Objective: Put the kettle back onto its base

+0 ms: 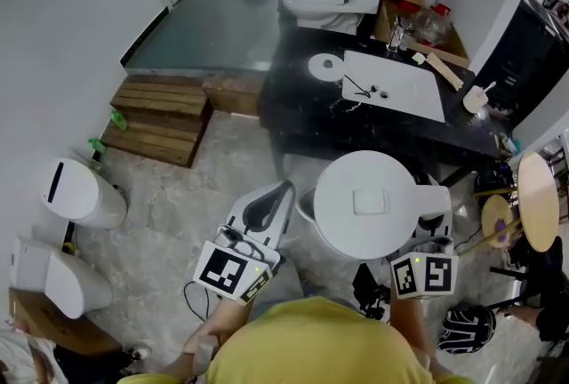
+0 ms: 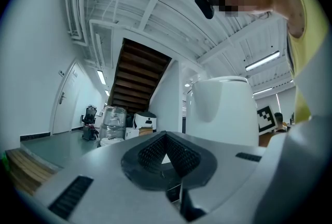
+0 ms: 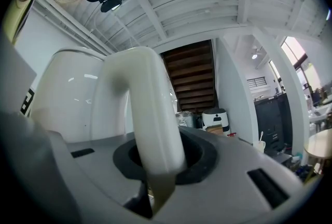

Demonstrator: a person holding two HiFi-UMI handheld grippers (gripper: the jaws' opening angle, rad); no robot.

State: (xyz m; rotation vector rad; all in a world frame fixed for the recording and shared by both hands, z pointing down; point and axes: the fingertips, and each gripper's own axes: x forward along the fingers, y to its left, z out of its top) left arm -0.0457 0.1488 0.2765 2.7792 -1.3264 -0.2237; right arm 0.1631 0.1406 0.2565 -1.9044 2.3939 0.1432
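Head view: one white kettle [image 1: 364,203] hangs in the air above the floor at frame centre, lid up, with its handle [image 1: 437,199] at 3 o'clock of the body. The right gripper [image 1: 433,240] sits at 4 o'clock of the kettle, clamped on that handle. The left gripper [image 1: 260,215] is at 9 o'clock of the kettle, just beside it and not touching. At 12 o'clock stands one black counter [image 1: 293,107] carrying one round white disc [image 1: 324,65]. Count: two grippers, one kettle, one disc. Left gripper view: jaws drawn together with nothing between them; the kettle's body [image 2: 223,109] rises at 1 o'clock beyond the tips. Right gripper view: the handle [image 3: 148,114] passes straight down between the jaws, which are pressed against it; the kettle's body [image 3: 67,103] fills 10 o'clock.
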